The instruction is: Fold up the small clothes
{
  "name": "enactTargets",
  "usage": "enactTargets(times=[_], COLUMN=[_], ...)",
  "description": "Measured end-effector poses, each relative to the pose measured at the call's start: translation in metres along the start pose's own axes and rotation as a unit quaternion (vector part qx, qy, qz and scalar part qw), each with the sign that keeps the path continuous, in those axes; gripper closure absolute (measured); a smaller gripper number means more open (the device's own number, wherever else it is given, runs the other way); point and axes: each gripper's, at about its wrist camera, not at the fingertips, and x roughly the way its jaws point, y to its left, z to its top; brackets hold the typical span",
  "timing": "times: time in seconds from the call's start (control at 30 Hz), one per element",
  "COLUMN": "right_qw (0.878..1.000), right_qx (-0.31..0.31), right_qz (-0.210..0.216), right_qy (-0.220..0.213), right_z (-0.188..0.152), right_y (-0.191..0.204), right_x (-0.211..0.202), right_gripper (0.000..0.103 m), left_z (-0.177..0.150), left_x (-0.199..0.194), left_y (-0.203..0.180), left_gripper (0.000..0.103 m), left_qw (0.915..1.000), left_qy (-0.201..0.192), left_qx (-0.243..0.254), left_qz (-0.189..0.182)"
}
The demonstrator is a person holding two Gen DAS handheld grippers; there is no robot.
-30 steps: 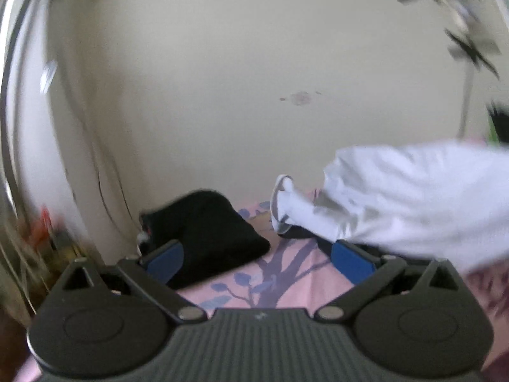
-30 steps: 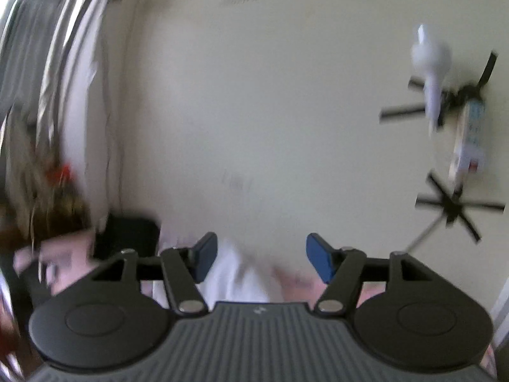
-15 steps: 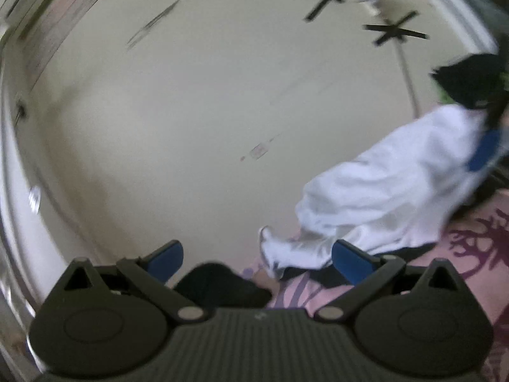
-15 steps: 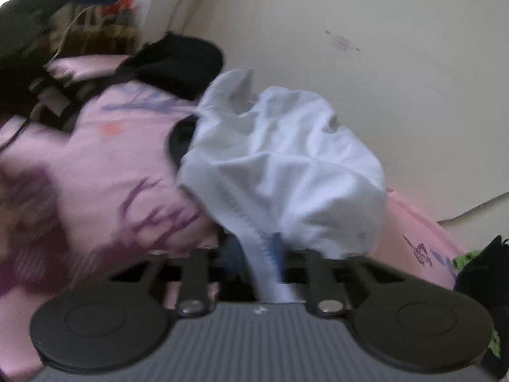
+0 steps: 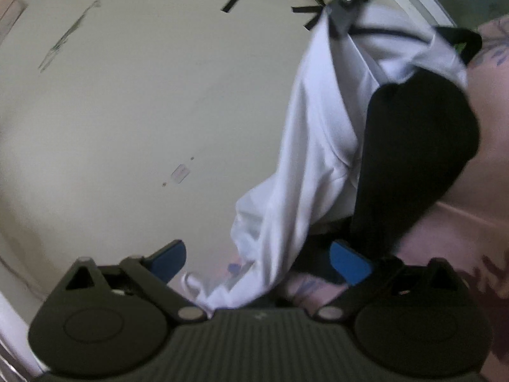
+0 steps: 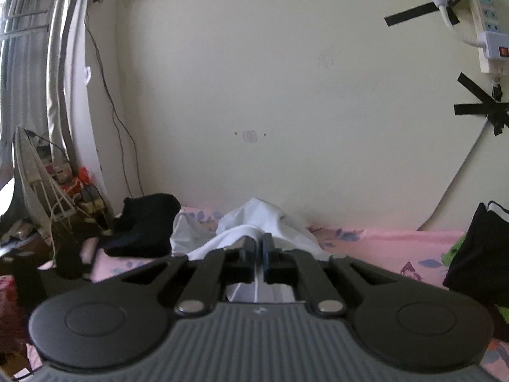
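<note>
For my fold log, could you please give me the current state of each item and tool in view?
white garment: lifted, hanging, unfolded, one edge pinched.
right tool: shut on the white garment.
left tool: open, holding nothing, garment's lower end hanging between its fingers.
black garment: bunched on the pink bedsheet, ungripped.
power strip: wall-mounted, switch lit red.

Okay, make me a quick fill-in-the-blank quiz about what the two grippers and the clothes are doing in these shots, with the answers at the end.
1. The right gripper is shut on a ____ garment.
2. The left gripper has its jaws ____, with cloth hanging between the fingers.
3. The bedsheet under the clothes is mostly ____ with a leaf print.
4. In the right wrist view, a ____ garment lies left of the held one.

Missing words: white; open; pink; black
</note>
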Motion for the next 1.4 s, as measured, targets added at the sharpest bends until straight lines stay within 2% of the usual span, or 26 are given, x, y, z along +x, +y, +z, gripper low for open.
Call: enactTargets(times=[0.03, 0.1, 0.13, 0.17, 0.2, 0.27, 0.33, 0.37, 0.4, 0.47, 0.57, 0.67, 0.8, 0.9, 1.03, 1.1, 1.23, 1.3, 1.33, 1.37, 1.4], right_qw=[1.000, 1.000, 1.000, 0.999, 0.999, 0.999, 0.999, 1.000, 1.000, 0.999, 0.999, 0.998, 0.991, 0.989, 0.985, 0.985, 0.988, 0.987, 0.986, 0.985, 0.986], right_qx=[0.000, -0.001, -0.002, -0.004, -0.007, -0.017, -0.020, -0.013, -0.005, 0.010, -0.002, -0.050, -0.112, -0.131, -0.161, -0.156, -0.112, -0.125, -0.145, -0.158, -0.159], right_qz=[0.006, 0.015, 0.019, 0.022, 0.023, 0.015, -0.002, -0.007, -0.005, -0.003, 0.019, 0.041, 0.065, 0.069, 0.045, 0.036, 0.044, 0.031, 0.017, 0.003, -0.003], right_qy=[-0.005, -0.020, -0.025, -0.028, -0.029, -0.028, -0.030, -0.027, -0.024, -0.037, -0.030, -0.023, -0.014, -0.017, -0.040, -0.057, -0.097, -0.096, -0.083, -0.067, -0.056], right_z=[-0.001, 0.002, 0.003, 0.005, 0.006, 0.003, -0.005, -0.011, -0.017, -0.037, -0.068, -0.094, -0.109, -0.111, -0.104, -0.097, -0.070, -0.058, -0.052, -0.047, -0.042], right_y=[0.002, 0.003, 0.005, 0.005, 0.007, 0.008, 0.007, 0.004, 0.004, 0.005, 0.021, 0.046, 0.080, 0.097, 0.113, 0.116, 0.111, 0.113, 0.115, 0.116, 0.113], right_x=[-0.004, -0.012, -0.016, -0.019, -0.021, -0.021, -0.024, -0.025, -0.024, -0.028, -0.030, -0.033, -0.032, -0.024, -0.006, -0.005, -0.006, 0.008, 0.020, 0.035, 0.045], right_gripper=[0.103, 0.103, 0.103, 0.103, 0.103, 0.103, 0.103, 0.083, 0.050, 0.027, 0.023, 0.015, 0.016, 0.016, 0.016, 0.017, 0.022, 0.043, 0.049, 0.074, 0.103], left_z=[0.003, 0.007, 0.008, 0.007, 0.009, 0.012, 0.022, 0.028, 0.034, 0.047, 0.064, 0.086, 0.101, 0.106, 0.113, 0.112, 0.116, 0.118, 0.119, 0.120, 0.124], left_x=[0.009, 0.026, 0.038, 0.049, 0.058, 0.060, 0.047, 0.036, 0.023, -0.008, -0.046, -0.085, -0.105, -0.119, -0.133, -0.147, -0.169, -0.180, -0.184, -0.190, -0.193], left_y=[-0.001, -0.003, -0.003, -0.002, 0.000, 0.017, 0.053, 0.074, 0.096, 0.132, 0.165, 0.188, 0.216, 0.229, 0.245, 0.250, 0.254, 0.256, 0.258, 0.261, 0.265], left_gripper=[0.014, 0.040, 0.061, 0.076, 0.095, 0.095, 0.095, 0.095, 0.095, 0.095, 0.095, 0.095, 0.095, 0.095, 0.095, 0.095, 0.095, 0.095, 0.095, 0.095, 0.095], left_qw=[1.0000, 0.9997, 0.9992, 0.9983, 0.9976, 0.9973, 0.9937, 0.9895, 0.9844, 0.9764, 0.9682, 0.9619, 0.9555, 0.9502, 0.9448, 0.9451, 0.9459, 0.9445, 0.9433, 0.9418, 0.9406], left_qy=[0.004, 0.019, 0.035, 0.053, 0.065, 0.057, 0.037, 0.025, 0.007, -0.037, -0.088, -0.116, -0.121, -0.120, -0.123, -0.125, -0.129, -0.133, -0.136, -0.138, -0.141], left_qx=[0.003, 0.008, 0.011, 0.010, 0.005, -0.025, -0.096, -0.136, -0.171, -0.206, -0.223, -0.229, -0.247, -0.264, -0.274, -0.266, -0.251, -0.251, -0.253, -0.254, -0.255], left_qz=[0.003, 0.012, 0.017, 0.020, 0.022, 0.038, 0.044, 0.042, 0.043, 0.054, 0.073, 0.092, 0.107, 0.114, 0.131, 0.143, 0.160, 0.165, 0.167, 0.171, 0.174])
